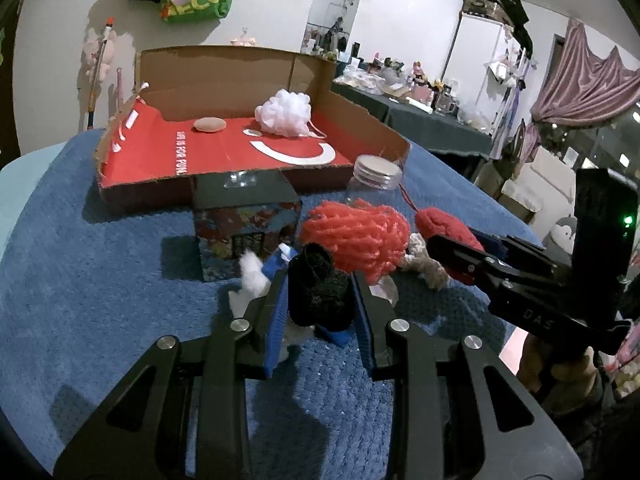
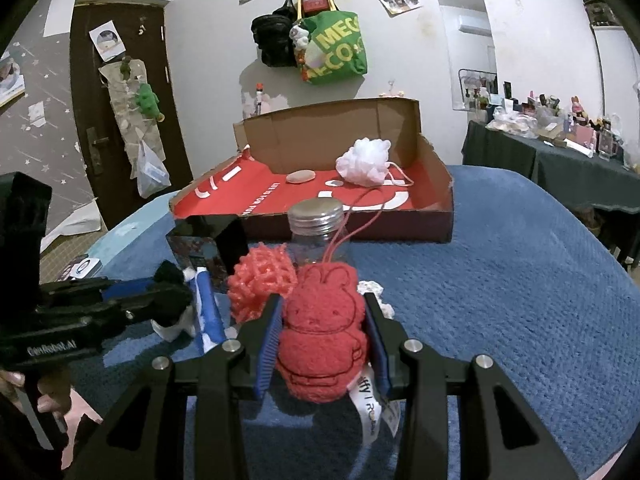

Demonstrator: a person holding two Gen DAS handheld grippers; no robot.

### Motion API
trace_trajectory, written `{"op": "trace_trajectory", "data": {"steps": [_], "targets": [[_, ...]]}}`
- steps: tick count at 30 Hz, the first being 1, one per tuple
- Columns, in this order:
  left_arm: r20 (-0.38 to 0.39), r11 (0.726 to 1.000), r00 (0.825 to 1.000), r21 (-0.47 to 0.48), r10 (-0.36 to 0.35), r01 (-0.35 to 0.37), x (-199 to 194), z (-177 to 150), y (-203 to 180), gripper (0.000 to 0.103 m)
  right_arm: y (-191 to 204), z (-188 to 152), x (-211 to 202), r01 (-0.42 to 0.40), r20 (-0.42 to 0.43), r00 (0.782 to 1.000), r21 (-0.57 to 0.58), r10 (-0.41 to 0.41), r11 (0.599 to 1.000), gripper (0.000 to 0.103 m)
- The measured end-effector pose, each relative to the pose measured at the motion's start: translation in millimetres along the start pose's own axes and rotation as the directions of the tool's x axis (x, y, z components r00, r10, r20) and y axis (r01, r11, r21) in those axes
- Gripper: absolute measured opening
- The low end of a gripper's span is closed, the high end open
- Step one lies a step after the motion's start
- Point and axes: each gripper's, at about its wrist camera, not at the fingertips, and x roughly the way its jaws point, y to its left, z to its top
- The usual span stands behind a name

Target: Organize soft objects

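The left gripper [image 1: 320, 300] pinched a black soft toy [image 1: 318, 292] and the right gripper [image 2: 324, 336] clamped a red plush [image 2: 322, 332], both above the blue cloth [image 2: 520, 280] short of the cardboard tray [image 2: 436, 168]; the plush's cord [image 2: 340, 236] ran past the jar [image 2: 318, 224], so lifting risked toppling it.

- plush bunny [image 2: 322, 336], centre of the right wrist view: solid red, outline stitched darker, white tag with dark letters
- mesh ball [image 1: 354, 236]: bright orange-red netting
- fuzzy toy [image 1: 318, 290], centre of the left wrist view: black
- pouf [image 1: 285, 114] in upper middle: white
- cardboard box [image 1: 224, 80]: brown walls, red floor with white shapes
- blanket [image 1: 100, 260]: blue, knobbly weave
- finger pads [image 2: 267, 348]: blue on black arms
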Motion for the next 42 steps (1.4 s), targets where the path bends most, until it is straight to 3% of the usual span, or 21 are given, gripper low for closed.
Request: {"op": "trace_trajectory", "data": {"steps": [6,13,22,42], "targets": [[0.016,0.998,0.998,-0.017,0.059,-0.059,-16.7,8.4,20.3,0.029,-18.3,2.4,-9.1,0.079,0.005,0.997,-0.002,-0.079,0.997,0.042],[-0.030,0.990,0.991,-0.047,0.134,-0.135,-18.2,19.8,65.0,0.029,-50.3,17.4,-8.7,0.143,0.012,0.990,0.027,-0.143,0.989,0.042],[-0.107,0.987,0.981,0.006,0.160,-0.160,9.9,37.1,94.3,0.029,-63.6,40.2,15.4,0.105,-0.003,0.994,-0.007,-0.105,0.994,0.042],[-0.161,0.990,0.985,0.133,0.068,-0.047,48.9,96.5,102.5,0.029,-59.1,92.7,77.9,-0.064,-0.061,0.996,-0.094,0.059,0.994,0.042]]}}
